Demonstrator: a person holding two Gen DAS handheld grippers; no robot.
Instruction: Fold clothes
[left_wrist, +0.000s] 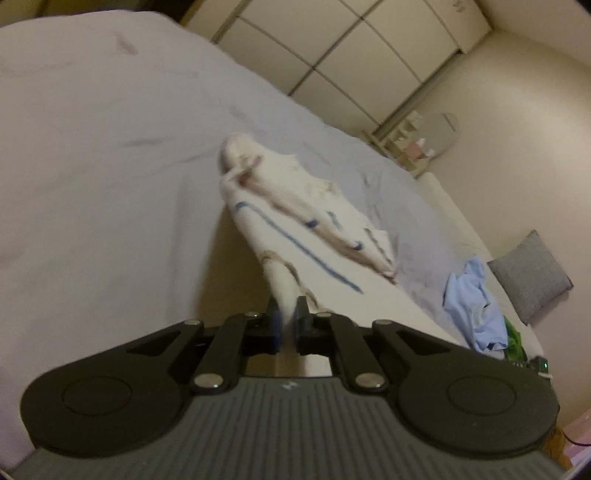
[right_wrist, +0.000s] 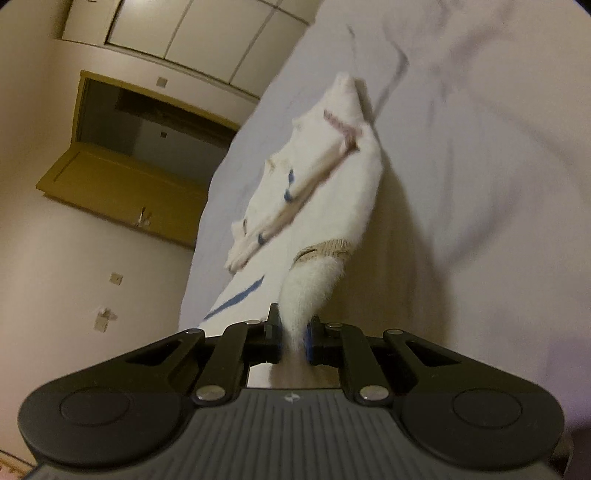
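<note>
A white garment (left_wrist: 295, 206) with blue stripes and beige trim is stretched over a bed with a pale lilac sheet (left_wrist: 92, 147). My left gripper (left_wrist: 287, 317) is shut on one bunched corner of it and holds that corner lifted off the bed. My right gripper (right_wrist: 293, 328) is shut on another bunched corner of the same white garment (right_wrist: 325, 177), near a beige knitted band. The far end of the garment rests on the sheet (right_wrist: 480, 147). The fabric is blurred by motion.
A light blue garment (left_wrist: 472, 306) and something green (left_wrist: 515, 339) lie heaped at the bed's right end beside a grey cushion (left_wrist: 530, 277). White wardrobes (left_wrist: 351, 48) stand behind the bed. An open wooden door (right_wrist: 122, 173) shows in the right wrist view.
</note>
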